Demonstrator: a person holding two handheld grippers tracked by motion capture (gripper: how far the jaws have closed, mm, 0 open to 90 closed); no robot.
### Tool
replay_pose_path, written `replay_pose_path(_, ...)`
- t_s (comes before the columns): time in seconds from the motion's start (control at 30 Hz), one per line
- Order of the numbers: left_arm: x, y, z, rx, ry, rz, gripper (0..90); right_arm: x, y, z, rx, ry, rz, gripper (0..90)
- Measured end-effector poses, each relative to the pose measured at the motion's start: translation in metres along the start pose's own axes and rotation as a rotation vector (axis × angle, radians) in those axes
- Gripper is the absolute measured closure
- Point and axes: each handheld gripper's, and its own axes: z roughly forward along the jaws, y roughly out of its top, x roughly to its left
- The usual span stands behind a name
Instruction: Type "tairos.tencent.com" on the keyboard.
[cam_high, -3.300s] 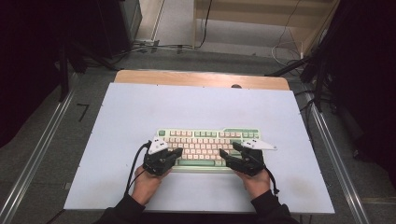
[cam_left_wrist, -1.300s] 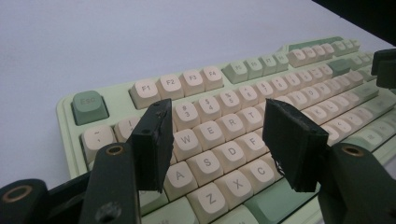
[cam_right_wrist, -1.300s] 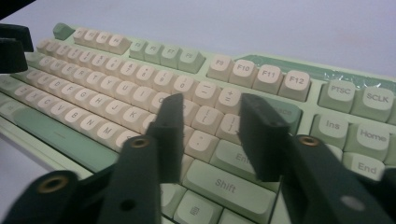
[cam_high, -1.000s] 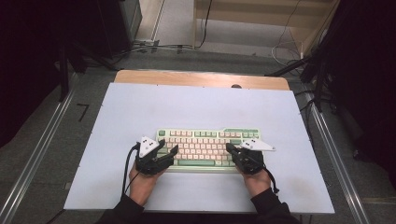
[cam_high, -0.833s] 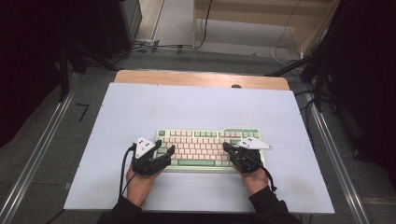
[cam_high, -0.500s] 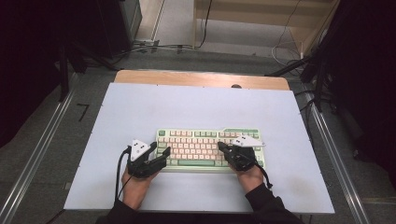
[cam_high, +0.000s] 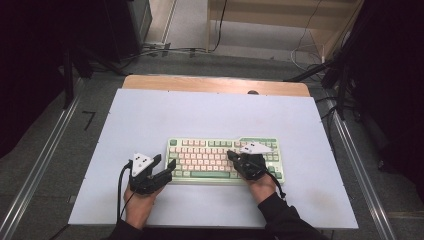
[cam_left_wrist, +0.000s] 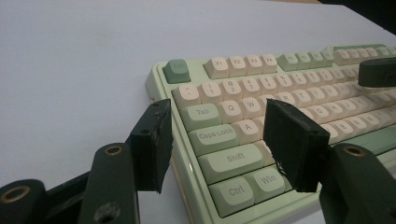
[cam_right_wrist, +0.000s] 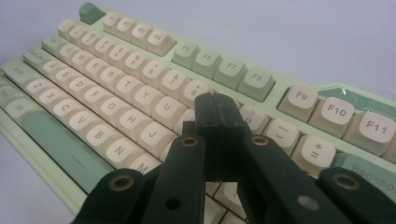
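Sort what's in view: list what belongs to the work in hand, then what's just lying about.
In the job:
- keyboard, green with cream keys
- right gripper, jaws shut, tip over the keys
- left gripper, jaws open at the keyboard's left end

Just there:
- white table under it all
- loose cables on the floor beyond
- wooden strip along the far table edge

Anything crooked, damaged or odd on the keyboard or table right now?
Nothing stands out. The keyboard lies flat and square on the white table, with no visibly missing keycaps. The left tongs stand open over its left edge; the right tongs are shut above the keys.
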Motion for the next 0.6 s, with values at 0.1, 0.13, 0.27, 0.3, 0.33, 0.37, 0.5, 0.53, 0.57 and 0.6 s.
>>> replay_pose_path(0.1,0.0002,-0.0004,-0.0004,-0.001,-0.001,0.000,42.9,0.0003,0.0003,0.0011,0.008,-0.005,0.001,87.6)
replay_pose_path(0.13,0.0002,-0.0005,-0.0005,0.001,-0.001,0.001,42.9,0.0003,0.0005,0.0012,0.008,-0.006,-0.001,87.6)
replay_pose_path(0.27,0.0004,-0.0006,-0.0009,0.003,-0.001,0.001,42.9,0.0003,0.0006,0.0024,0.013,-0.011,0.000,87.6)
replay_pose_path(0.3,0.0004,-0.0005,-0.0009,0.001,-0.002,0.000,42.9,0.0001,0.0005,0.0027,0.018,-0.012,0.002,87.6)
replay_pose_path(0.33,0.0005,-0.0005,-0.0008,0.001,-0.001,-0.001,42.9,-0.0003,0.0004,0.0032,0.023,-0.016,0.001,87.6)
replay_pose_path(0.37,0.0006,-0.0005,-0.0007,0.002,-0.001,0.000,42.8,-0.0007,0.0002,0.0040,0.025,-0.018,0.002,87.6)
replay_pose_path(0.5,0.0005,-0.0005,-0.0007,0.003,-0.001,0.001,42.8,-0.0010,-0.0001,0.0053,0.029,-0.020,-0.003,87.6)
replay_pose_path(0.53,0.0004,-0.0005,-0.0007,0.003,-0.001,0.001,42.9,-0.0009,-0.0003,0.0058,0.035,-0.017,-0.001,87.6)
replay_pose_path(0.57,0.0004,-0.0006,-0.0007,0.005,-0.001,0.004,42.9,-0.0012,-0.0006,0.0067,0.045,-0.018,-0.002,87.6)
replay_pose_path(0.6,0.0003,-0.0006,-0.0006,0.006,-0.001,0.004,42.9,-0.0012,-0.0009,0.0072,0.043,-0.017,-0.004,87.6)
